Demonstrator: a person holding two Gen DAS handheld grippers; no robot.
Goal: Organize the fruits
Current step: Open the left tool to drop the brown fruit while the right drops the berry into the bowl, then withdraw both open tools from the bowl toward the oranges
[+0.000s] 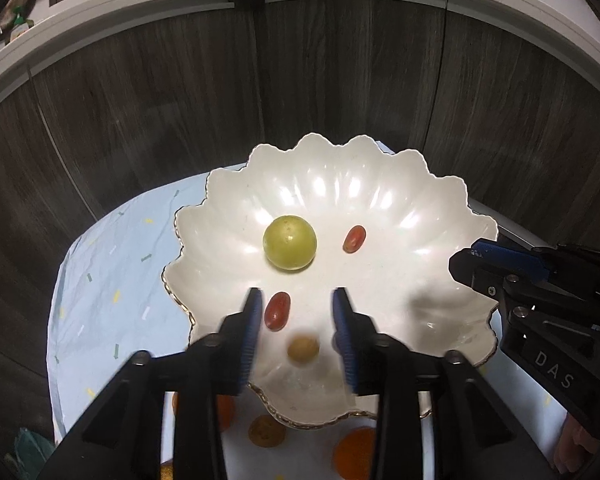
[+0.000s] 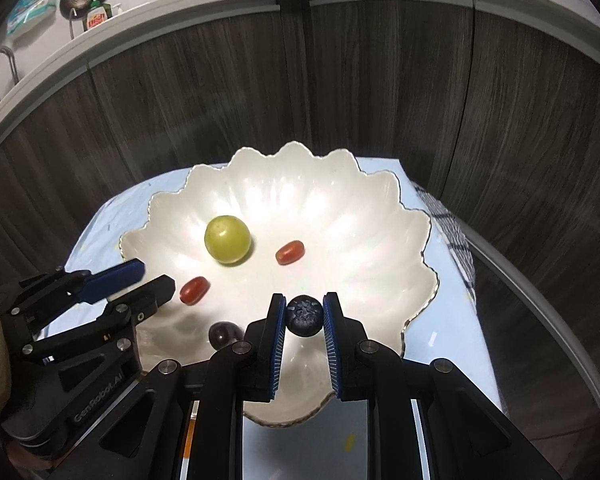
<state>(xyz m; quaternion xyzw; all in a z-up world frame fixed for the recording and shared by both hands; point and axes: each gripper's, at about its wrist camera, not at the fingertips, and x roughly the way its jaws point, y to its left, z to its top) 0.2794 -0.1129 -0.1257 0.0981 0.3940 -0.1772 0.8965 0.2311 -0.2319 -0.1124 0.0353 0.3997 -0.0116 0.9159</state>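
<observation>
A white scalloped bowl (image 1: 340,152) (image 2: 292,152) with a gold rim holds a round green fruit (image 1: 289,243) (image 2: 227,239) and two red grape tomatoes (image 1: 354,239) (image 1: 277,311) (image 2: 289,252) (image 2: 194,290). My left gripper (image 1: 297,294) (image 2: 156,276) hangs open over the bowl's near left side. A small blurred yellow-brown fruit (image 1: 303,349) lies loose below its fingers, touched by neither pad. My right gripper (image 2: 304,300) (image 1: 466,258) is shut on a dark blueberry (image 2: 304,316) above the bowl's near right part. A dark round fruit (image 2: 222,334) sits in shadow in the bowl.
The bowl stands on a light blue cloth (image 1: 112,280) over a small table. Orange and brown fruits (image 1: 266,431) (image 1: 354,454) lie on the cloth in front of the bowl. Dark wood panels (image 1: 160,100) rise behind. A checked cloth (image 2: 452,232) hangs at the right.
</observation>
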